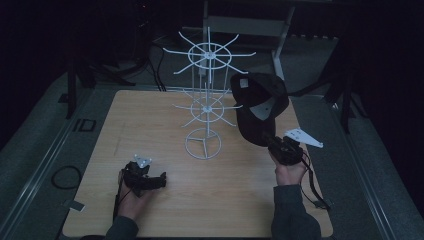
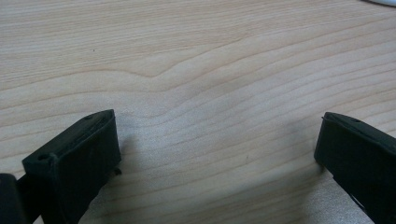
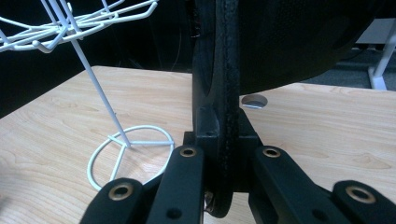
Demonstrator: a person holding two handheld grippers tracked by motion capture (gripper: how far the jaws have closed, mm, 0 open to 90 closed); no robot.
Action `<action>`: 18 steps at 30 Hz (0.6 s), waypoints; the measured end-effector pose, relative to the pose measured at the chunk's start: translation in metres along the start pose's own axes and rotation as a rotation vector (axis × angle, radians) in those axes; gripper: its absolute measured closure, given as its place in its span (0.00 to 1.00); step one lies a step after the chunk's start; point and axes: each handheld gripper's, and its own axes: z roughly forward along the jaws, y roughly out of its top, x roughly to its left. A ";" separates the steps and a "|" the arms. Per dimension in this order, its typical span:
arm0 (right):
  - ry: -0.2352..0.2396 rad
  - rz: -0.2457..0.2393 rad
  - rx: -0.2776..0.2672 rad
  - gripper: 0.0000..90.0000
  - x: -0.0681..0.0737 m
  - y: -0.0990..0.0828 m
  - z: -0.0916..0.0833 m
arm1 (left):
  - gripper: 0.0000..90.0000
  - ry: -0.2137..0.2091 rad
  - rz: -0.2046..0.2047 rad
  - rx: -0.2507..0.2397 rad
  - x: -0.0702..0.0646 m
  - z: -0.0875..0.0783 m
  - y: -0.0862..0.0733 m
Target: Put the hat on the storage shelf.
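With the right gripper (image 1: 274, 142) clenched on the cap (image 1: 260, 107), held at the rack's (image 1: 205, 100) three o'clock, and the left gripper (image 1: 162, 179) released, the cap may snag and tip the light rack.

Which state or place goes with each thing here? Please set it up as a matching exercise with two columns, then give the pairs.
Things:
1. cap
2. wire rack
3. left gripper
4. right gripper

States or places:
A. jaws apart, just above bare wooden table
B. stands upright on its ring base mid-table
C. held up off the table, beside the rack's right
D. jaws clamped on the cap's edge

Pairs: 1-C, 2-B, 3-A, 4-D
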 end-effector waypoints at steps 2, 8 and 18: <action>-0.003 -0.004 -0.001 0.96 0.001 0.001 -0.001 | 0.00 0.000 0.000 0.000 0.000 0.000 0.000; -0.010 -0.019 -0.017 0.96 0.002 0.004 -0.003 | 0.00 0.000 0.002 0.000 0.000 0.000 0.000; -0.018 -0.038 -0.034 0.96 0.005 0.008 -0.006 | 0.00 0.000 -0.001 -0.002 0.000 0.000 0.000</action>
